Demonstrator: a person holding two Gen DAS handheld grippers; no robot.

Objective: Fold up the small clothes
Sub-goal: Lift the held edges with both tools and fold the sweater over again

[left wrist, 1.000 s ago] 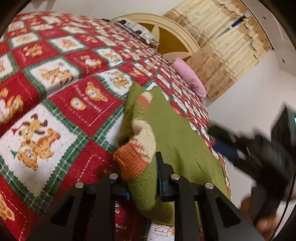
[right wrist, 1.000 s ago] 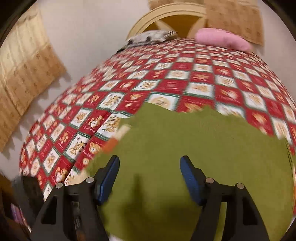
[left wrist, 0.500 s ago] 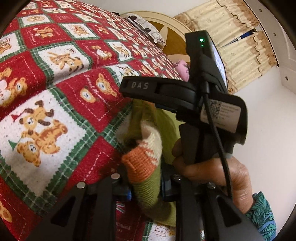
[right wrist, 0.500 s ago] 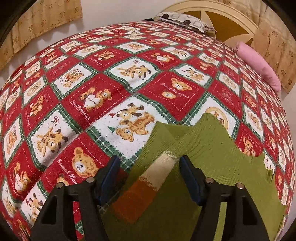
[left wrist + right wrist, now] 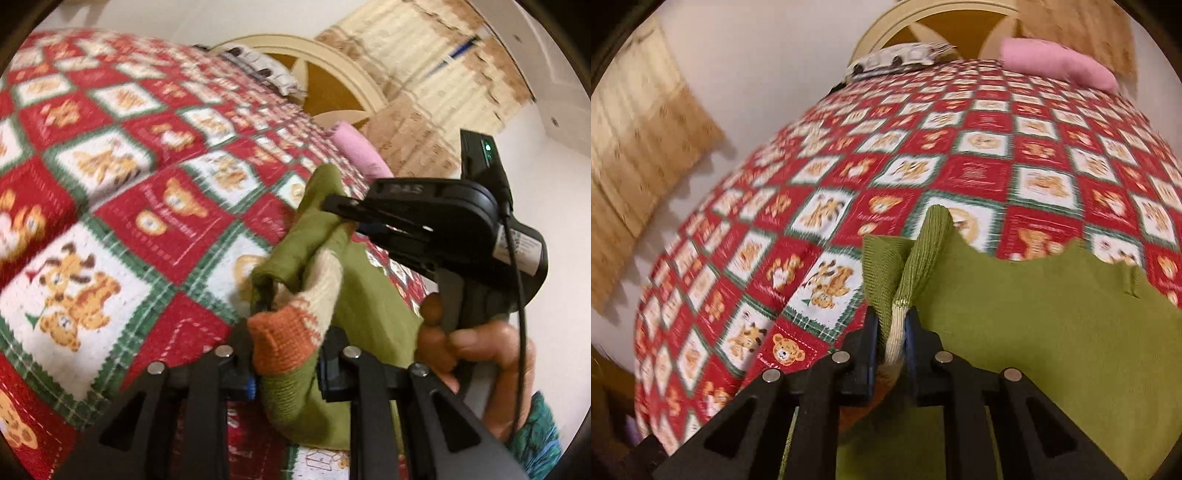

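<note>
A small green knit sweater (image 5: 1052,332) lies on a red, white and green teddy-bear quilt (image 5: 997,129). One sleeve (image 5: 325,273) has a cream band and an orange cuff (image 5: 284,339). My left gripper (image 5: 288,362) is shut on that orange cuff, which is bunched up off the quilt. My right gripper (image 5: 892,332) is closing its jaws on the same sleeve (image 5: 923,258) further up, and its pads press on the cream and green knit. In the left wrist view the right gripper (image 5: 336,210) reaches in from the right, held by a hand (image 5: 480,350).
The quilt (image 5: 110,221) covers a bed with a cream and brown headboard (image 5: 332,92). A pink pillow (image 5: 1056,66) and a patterned pillow (image 5: 901,59) lie at the head. Beige curtains (image 5: 639,147) hang beyond the bed's left side.
My right gripper came off the sweater's body over to the sleeve beside the left gripper, and its jaws went from wide apart to pinched on the knit. The left gripper kept its hold.
</note>
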